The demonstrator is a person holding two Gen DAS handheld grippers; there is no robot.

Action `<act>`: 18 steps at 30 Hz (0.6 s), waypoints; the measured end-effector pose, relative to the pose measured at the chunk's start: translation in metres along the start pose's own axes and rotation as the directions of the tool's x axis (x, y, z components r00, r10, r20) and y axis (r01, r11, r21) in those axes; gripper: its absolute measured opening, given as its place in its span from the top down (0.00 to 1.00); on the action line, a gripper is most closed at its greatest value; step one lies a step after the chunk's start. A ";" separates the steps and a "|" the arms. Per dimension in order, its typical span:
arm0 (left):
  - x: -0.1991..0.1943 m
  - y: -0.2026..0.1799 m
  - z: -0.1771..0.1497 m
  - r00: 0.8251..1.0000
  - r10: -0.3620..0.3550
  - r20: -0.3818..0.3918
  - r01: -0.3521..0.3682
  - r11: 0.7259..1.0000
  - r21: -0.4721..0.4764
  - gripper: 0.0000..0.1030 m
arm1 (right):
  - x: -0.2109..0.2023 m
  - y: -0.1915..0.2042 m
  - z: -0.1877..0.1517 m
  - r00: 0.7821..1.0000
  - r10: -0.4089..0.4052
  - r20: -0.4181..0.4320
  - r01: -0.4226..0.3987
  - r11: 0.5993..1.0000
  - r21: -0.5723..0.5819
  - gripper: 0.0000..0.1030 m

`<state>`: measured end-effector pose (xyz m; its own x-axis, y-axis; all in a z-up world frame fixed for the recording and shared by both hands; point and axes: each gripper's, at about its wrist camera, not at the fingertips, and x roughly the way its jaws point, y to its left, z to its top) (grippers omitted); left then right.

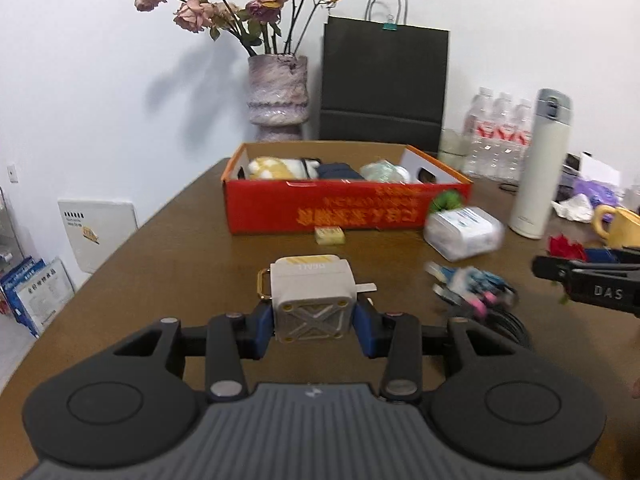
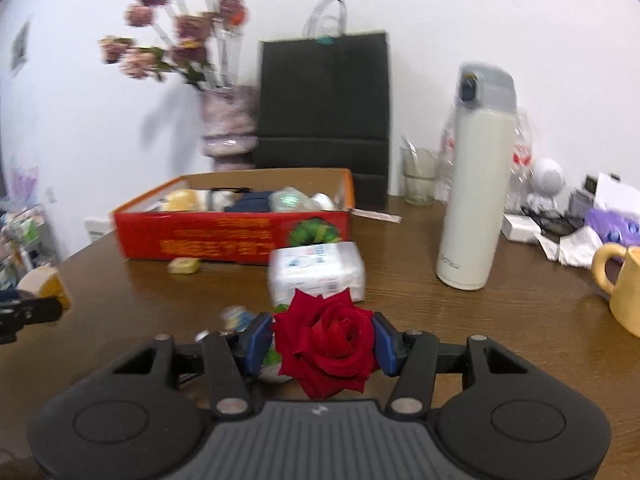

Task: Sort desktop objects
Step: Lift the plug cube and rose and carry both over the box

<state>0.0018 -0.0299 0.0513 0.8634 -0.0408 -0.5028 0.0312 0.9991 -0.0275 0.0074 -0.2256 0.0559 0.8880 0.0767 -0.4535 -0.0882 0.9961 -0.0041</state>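
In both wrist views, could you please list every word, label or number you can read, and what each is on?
"DAS": white letters on the right gripper, seen from the left wrist.
Yellow characters on the red box: upside down, not readable.
Print on the small case in the left gripper: upside down, unclear.
White thermos, tissue pack, water bottles: print too blurred.

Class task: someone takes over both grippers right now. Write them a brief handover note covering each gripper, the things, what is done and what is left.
Left gripper: shut on the grey charger, off the table.
Right gripper: shut on the red rose.
Red box: at the back of the table, already holding several soft items.
Left out: wipes pack, yellow eraser, cable bundle on the table.
Likely next: put the charger and rose away, then the rest.
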 end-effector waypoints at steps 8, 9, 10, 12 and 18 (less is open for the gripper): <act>-0.044 -0.008 -0.026 1.000 -0.009 -0.005 0.009 1.000 0.006 0.59 | -0.060 0.057 -0.014 0.994 0.082 0.074 -0.068 0.983 -0.169 0.49; -0.051 -0.010 -0.028 1.000 -0.006 0.001 0.006 1.000 0.011 0.59 | -0.064 0.059 -0.015 0.993 0.089 0.075 -0.076 0.983 -0.168 0.49; -0.058 -0.011 -0.030 1.000 -0.008 0.010 0.008 1.000 0.011 0.59 | -0.070 0.061 -0.018 0.992 0.105 0.076 -0.091 0.982 -0.163 0.49; -0.067 -0.013 -0.035 1.000 -0.023 0.019 0.023 1.000 0.003 0.59 | -0.079 0.065 -0.023 0.989 0.132 0.065 -0.120 0.980 -0.158 0.49; -0.088 -0.023 -0.042 0.998 -0.049 0.032 0.048 0.999 0.025 0.59 | -0.103 0.077 -0.030 0.989 0.121 0.084 -0.104 0.977 -0.186 0.49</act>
<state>-0.0958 -0.0497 0.0596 0.8768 -0.0889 -0.4726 0.0850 0.9959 -0.0298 -0.1039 -0.1578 0.0757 0.9056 0.2000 -0.3740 -0.2621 0.9572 -0.1228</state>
